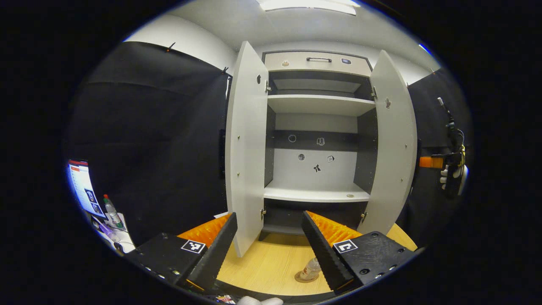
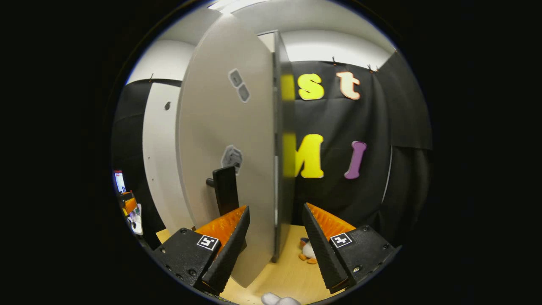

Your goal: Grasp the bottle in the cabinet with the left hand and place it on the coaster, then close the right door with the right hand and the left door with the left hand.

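Black cloth walls close the booth round a pale wooden table (image 1: 271, 267); a grey cabinet (image 1: 317, 127) stands on it with both doors swung wide.

Step in hand, by my reading: closing the right door (image 2: 220, 140). The bottle (image 1: 311, 269) is already out of the cabinet, standing on the round coaster (image 1: 305, 278) on the table, just in front of the left gripper (image 1: 269, 248). The shelves look bare apart from a small disc on the lower one.

Right gripper (image 2: 275, 243): fingers spread wide, holding nothing, with the door's edge between them and not touched. To do this well, I judge it best to press one finger flat on the outer face near the black handle (image 2: 224, 190) and sweep slowly inward, so the door does not bounce off the frame.

Left gripper: also spread wide and empty, hovering above the table. It should hold back from the left door (image 1: 245, 148) until the right one is shut.

Left gripper view gives the cabinet interior, both doors, the bottle and the other gripper far off at the right. Right gripper view gives the door's outer face, its handle, and a small toy (image 2: 307, 250) on the table beyond.
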